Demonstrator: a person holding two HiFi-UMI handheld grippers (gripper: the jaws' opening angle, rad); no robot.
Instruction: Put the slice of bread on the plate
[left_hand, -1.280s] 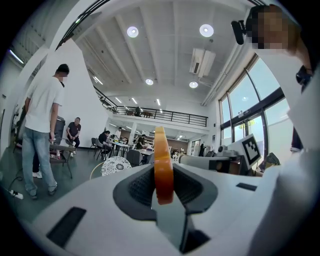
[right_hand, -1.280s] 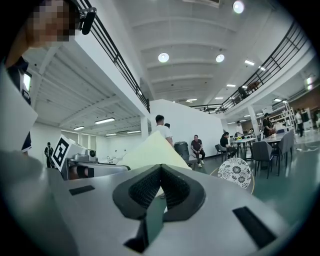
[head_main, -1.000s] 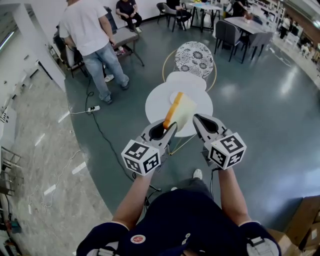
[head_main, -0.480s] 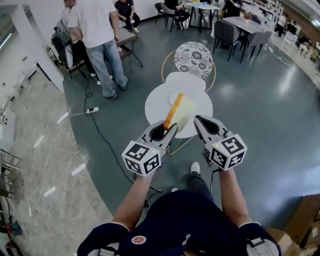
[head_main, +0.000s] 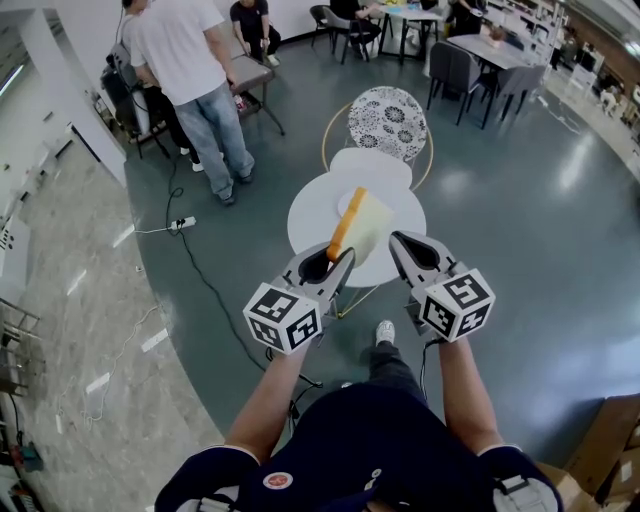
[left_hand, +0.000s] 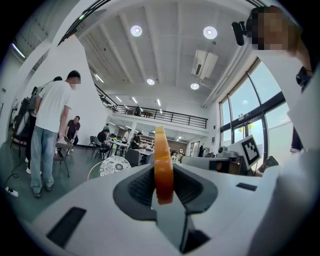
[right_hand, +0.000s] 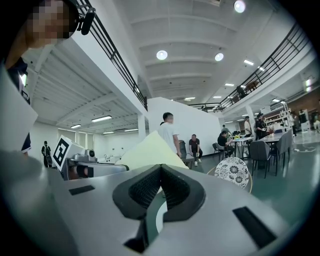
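Clamping the slice of bread (left_hand: 163, 165) between its pads, my left gripper (head_main: 343, 256) points level and holds the slice on edge. From its own view I see only the orange crust, upright between the jaws. In the head view the pale face of the slice is turned toward the right gripper (right_hand: 160, 169), whose jaws meet at the tips with nothing between them. The two grippers sit side by side, close but apart. The bread is in the air, not on anything. Seen from the head camera, it overlaps the round white table (head_main: 310, 215), where the plate (head_main: 344, 199) shows as a faint white disc partly hidden behind the slice. Beyond the table stands a chair with a patterned seat (head_main: 388, 118), and further left a person in a white shirt (head_main: 185, 60) stands on the grey floor.
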